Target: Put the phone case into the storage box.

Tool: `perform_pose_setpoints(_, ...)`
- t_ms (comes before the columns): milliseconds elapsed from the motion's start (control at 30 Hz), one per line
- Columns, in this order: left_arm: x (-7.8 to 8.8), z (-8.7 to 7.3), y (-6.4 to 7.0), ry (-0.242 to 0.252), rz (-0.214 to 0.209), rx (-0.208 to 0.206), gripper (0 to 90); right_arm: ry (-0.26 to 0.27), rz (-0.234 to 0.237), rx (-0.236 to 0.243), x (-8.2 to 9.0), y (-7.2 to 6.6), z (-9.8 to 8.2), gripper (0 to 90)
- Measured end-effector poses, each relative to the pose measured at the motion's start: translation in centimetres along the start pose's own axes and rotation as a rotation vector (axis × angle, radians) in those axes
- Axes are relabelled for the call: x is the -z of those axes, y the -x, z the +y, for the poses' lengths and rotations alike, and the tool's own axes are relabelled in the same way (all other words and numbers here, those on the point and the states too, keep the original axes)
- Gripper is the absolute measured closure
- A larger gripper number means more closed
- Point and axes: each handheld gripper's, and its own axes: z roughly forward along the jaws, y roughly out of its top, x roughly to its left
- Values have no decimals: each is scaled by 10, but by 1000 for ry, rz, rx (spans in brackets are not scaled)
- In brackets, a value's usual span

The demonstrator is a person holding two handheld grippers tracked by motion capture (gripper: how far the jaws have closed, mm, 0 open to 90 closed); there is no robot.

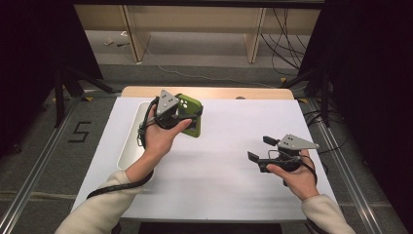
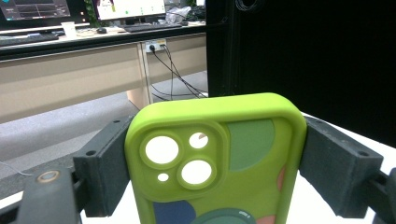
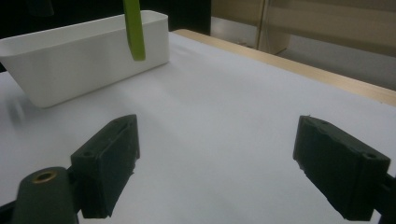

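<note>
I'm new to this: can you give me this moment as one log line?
left tongs: shut on green phone case, lifted | right tongs: open, empty | white bin: beside case

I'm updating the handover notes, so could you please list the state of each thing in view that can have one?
Green phone case: clamped by its two long sides, held up off the table, empty.
Left gripper: shut on the case.
Right gripper: open, nothing between the jaws, above the table.
White bin: upright on the table; contents cannot be told.
</note>
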Motion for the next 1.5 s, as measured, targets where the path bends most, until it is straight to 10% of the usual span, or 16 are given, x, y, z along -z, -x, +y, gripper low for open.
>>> perform_pose_setpoints(1500, 9, 7, -17, 15, 41, 11, 163, -7, 13, 6, -1, -2, -3, 157)
